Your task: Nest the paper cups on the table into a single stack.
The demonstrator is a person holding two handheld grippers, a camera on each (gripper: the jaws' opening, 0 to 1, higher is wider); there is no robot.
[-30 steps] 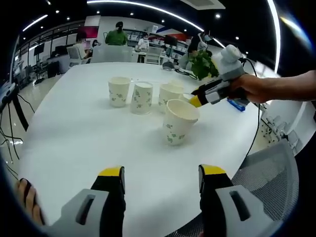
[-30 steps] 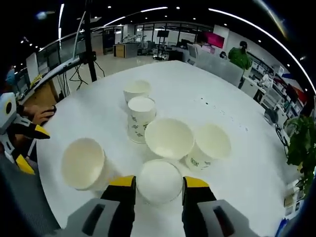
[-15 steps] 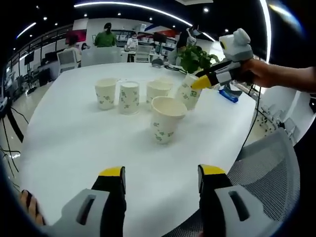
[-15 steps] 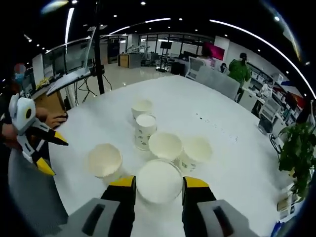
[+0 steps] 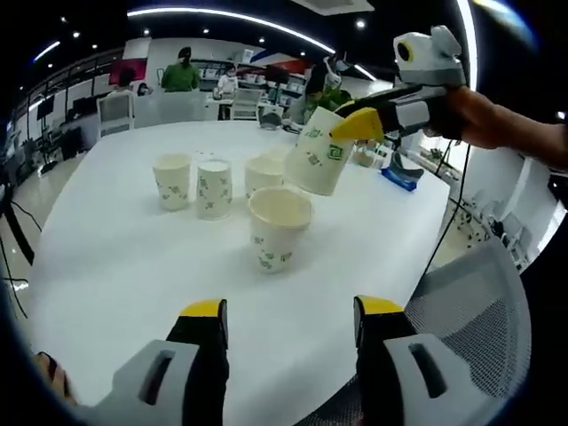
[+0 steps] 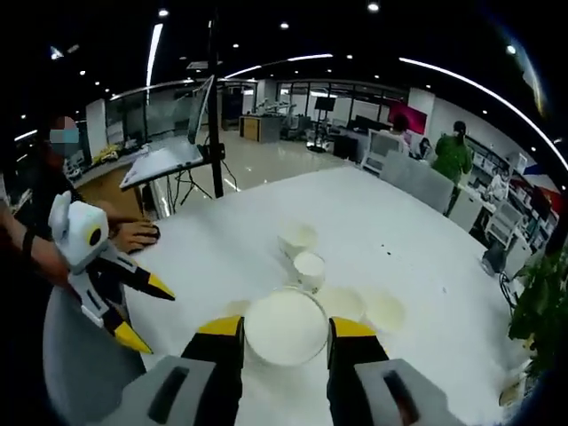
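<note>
In the left gripper view, the white table (image 5: 106, 257) carries four paper cups with a green leaf print. From left to right they are the far-left cup (image 5: 172, 181), the upside-down cup (image 5: 214, 188) just beside it, a third cup (image 5: 264, 173) behind, and the nearest cup (image 5: 280, 228), which stands upright and open-mouthed closer to the camera. Up and to the right of these, the lifted cup (image 5: 318, 161) hangs tilted in the air above the table, clamped at its rim by the yellow-tipped jaws of the right gripper (image 5: 358, 126), which a hand (image 5: 484, 117) holds from the right. At the bottom of this view the left gripper (image 5: 287, 321) has its jaws spread wide with nothing between them, low over the near table edge. A grey mesh chair (image 5: 470, 302) sits at the right, and a potted plant (image 5: 312, 98) stands at the far side.

In the right gripper view, the left gripper (image 6: 138, 311) appears at the left with its jaws apart. In the middle, the right gripper (image 6: 286, 330) grips the lifted cup (image 6: 285, 327), its open mouth facing the camera. Beyond it, the remaining cups (image 6: 311, 271) sit clustered on the table (image 6: 390, 248) further off.
</note>
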